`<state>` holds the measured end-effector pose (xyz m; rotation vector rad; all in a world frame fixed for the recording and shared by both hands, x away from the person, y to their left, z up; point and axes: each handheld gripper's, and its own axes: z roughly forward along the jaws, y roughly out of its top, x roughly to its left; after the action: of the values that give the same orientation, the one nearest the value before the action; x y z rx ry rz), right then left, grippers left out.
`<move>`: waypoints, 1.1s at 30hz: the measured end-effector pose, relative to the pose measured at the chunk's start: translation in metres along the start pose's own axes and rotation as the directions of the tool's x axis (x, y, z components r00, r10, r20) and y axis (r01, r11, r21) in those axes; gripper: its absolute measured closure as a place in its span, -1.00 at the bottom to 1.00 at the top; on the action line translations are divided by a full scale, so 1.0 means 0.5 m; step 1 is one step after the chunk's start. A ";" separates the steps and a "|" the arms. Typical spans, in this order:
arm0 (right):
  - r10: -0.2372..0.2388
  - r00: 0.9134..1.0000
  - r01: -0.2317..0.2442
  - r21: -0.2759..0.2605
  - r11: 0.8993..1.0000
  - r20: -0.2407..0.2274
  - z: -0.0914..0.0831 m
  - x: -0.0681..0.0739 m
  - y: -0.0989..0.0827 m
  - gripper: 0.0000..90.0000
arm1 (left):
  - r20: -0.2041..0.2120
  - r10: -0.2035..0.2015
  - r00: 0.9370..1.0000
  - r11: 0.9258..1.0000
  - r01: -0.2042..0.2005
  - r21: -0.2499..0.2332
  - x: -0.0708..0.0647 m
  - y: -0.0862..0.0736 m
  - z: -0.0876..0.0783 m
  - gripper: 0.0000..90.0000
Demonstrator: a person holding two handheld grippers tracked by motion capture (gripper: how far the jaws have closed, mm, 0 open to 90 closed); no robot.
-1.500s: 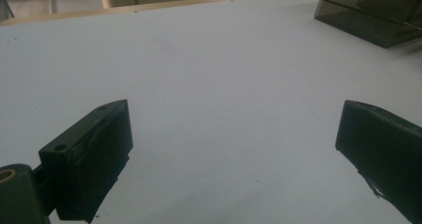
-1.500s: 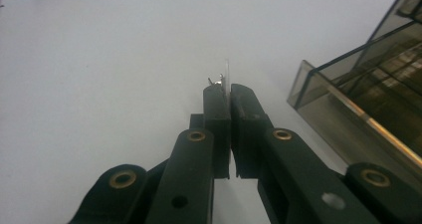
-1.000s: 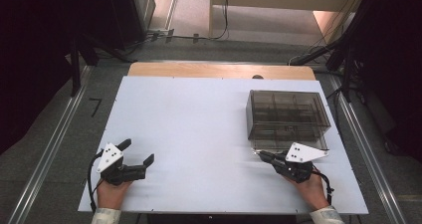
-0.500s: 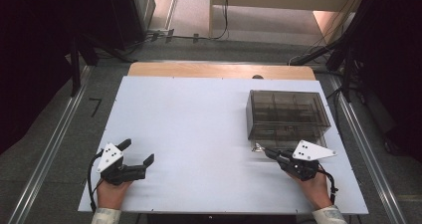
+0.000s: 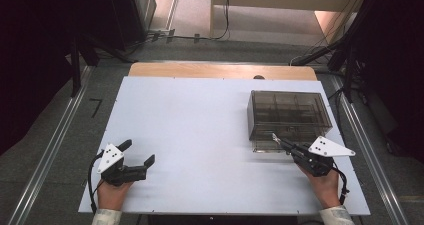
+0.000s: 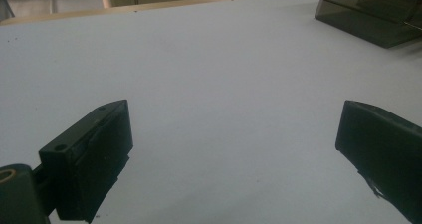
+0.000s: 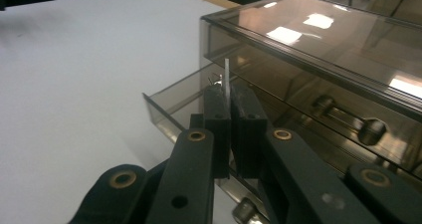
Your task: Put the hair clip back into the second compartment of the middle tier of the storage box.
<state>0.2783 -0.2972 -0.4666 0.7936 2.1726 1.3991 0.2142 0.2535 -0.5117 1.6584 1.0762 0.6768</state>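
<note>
- Step in hand, as I judge it: opening the lower drawer (image 7: 174,102) of the smoked-plastic drawer box (image 5: 289,116) at the table's (image 5: 200,135) far right.
- Right gripper (image 5: 280,141): jaws pressed almost together on a thin clear tab (image 7: 227,82) standing upright at the drawer's front wall. A narrow slit remains between the pads, with the tab in it.
- In the right gripper view the drawer stands part-way out of the box, its front corner clear of the housing. In the high view it juts from the box's near side toward the person.
- Left gripper (image 5: 137,160): jaws spread wide, nothing between them, resting low at the near left of the table, well apart from the box.
- Contents: the part of the drawer that shows looks bare. A small metal loop or hook (image 7: 215,78) sits by the tab, just behind the jaw tips; whether it is part of the drawer or loose, cannot tell.
- 2 dark round knobs (image 7: 372,129) show through the tinted front wall, to the right of the grip. What they belong to is unclear.
- From above, the box top shows a grid of compartments; contents unreadable through the tint.
- Next move, judged: pull straight toward the person, keeping the pinch firm and level. The tab is thin and may slip or flex, and the light box may slide, so the idle left gripper could brace it.
</note>
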 end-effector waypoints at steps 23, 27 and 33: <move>0.050 0.991 -0.060 0.078 0.995 0.125 -0.006 -0.049 -0.033 0.87 | 0.003 0.001 1.000 1.000 -0.001 0.000 0.000 0.000 -0.001 -0.96; 0.064 0.990 -0.075 0.086 0.993 0.127 -0.006 -0.056 -0.037 0.87 | 0.002 0.001 1.000 1.000 -0.001 0.000 0.000 0.000 -0.001 -0.96; 0.061 0.989 -0.075 0.104 0.992 0.135 -0.003 -0.056 -0.039 0.87 | 0.002 0.001 1.000 1.000 -0.001 0.000 0.000 0.000 -0.001 -0.96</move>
<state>0.2938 -0.3235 -0.4825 0.9797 2.1525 1.2318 0.2140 0.2537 -0.5116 1.6595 1.0739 0.6755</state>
